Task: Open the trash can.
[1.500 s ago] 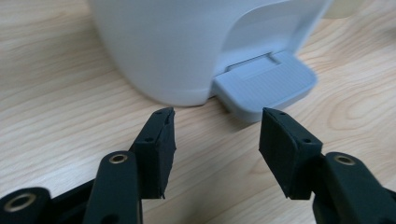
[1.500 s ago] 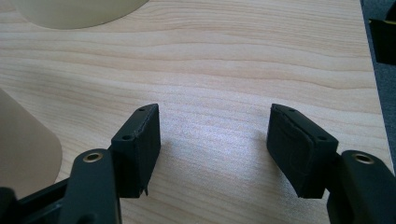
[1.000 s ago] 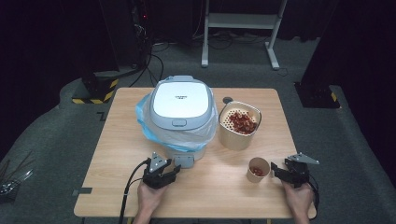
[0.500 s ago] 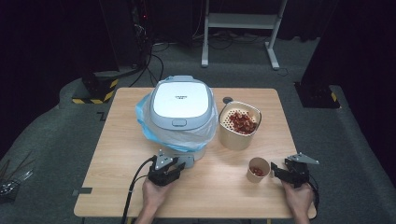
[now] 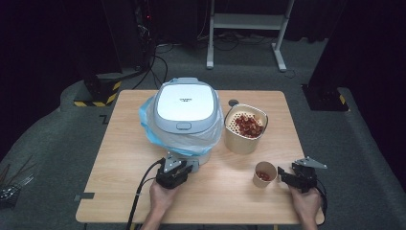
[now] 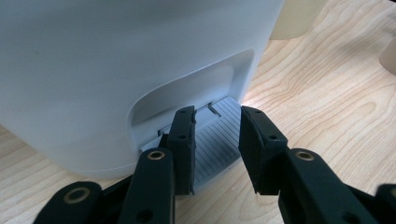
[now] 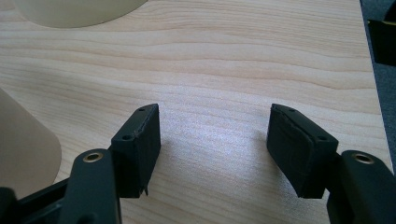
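a white, rounded-square plastic bin with a hinged lid (image 5: 184, 108) and a pale blue liner bag (image 5: 148, 122) bulging from under its rim stands at the middle of the light wooden surface (image 5: 119, 163). the left claw (image 6: 217, 140) sits low at the bin's near foot, its jaws a little apart on either side of a grey ribbed pedal (image 6: 217, 147) that juts from a recess in the bin's base; whether the pads touch the pedal cannot be told. the pedal looks like stiff moulded plastic, its ribs giving some bite, so a downward press or a pinch at its front edge seems the likely way to work it. the bin's body is probably light and smooth-walled, so it may slide or tip if pushed hard from the front.

the right claw (image 7: 217, 149) rests near the surface's right edge with jaws wide apart and nothing between them, just beside a small paper cup (image 5: 265, 173) holding something reddish. that cup would crush easily and should be taken gently around its middle. behind it stands a cream perforated basket (image 5: 245, 127) with more red pieces.
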